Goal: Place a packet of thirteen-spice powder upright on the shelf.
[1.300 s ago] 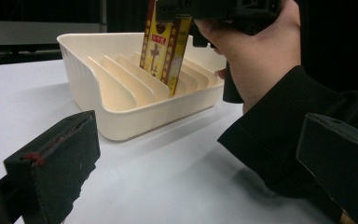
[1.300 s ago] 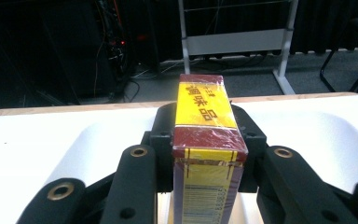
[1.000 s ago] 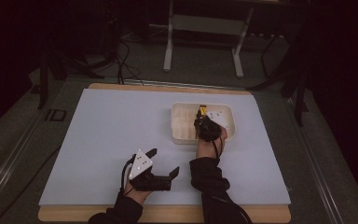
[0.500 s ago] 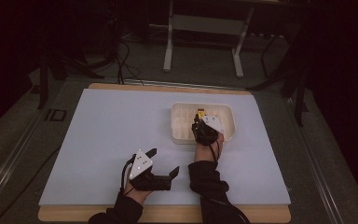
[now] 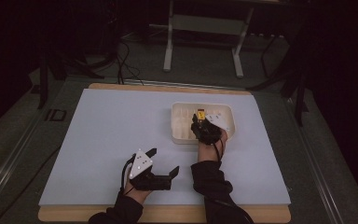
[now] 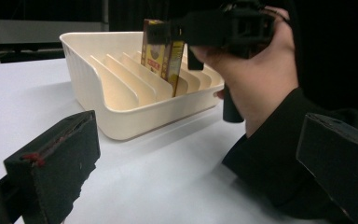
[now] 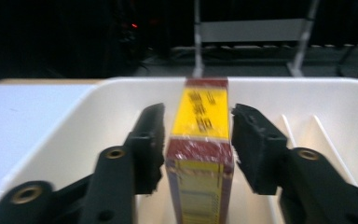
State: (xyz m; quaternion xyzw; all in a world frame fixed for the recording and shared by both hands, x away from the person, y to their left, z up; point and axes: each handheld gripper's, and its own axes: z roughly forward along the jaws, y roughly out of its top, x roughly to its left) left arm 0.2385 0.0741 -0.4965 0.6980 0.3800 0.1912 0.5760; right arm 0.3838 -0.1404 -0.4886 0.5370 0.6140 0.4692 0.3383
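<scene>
Right gripper point(image 7: 196, 140) jaws flank box point(image 7: 200, 154), slight gaps; left gripper point(image 5: 161, 163) agape

Both hand-held grippers point(image 5: 164, 162) point(image 7: 197, 142) agape.

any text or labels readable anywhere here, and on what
None can be quoted.
Yellow and red box, between the right gripper fingers: dark rows of print on the yellow top face, too blurred to read.
Same box, left gripper view: a red band with print on its side, too small to read.
Cream slotted tray: no markings visible.
</scene>
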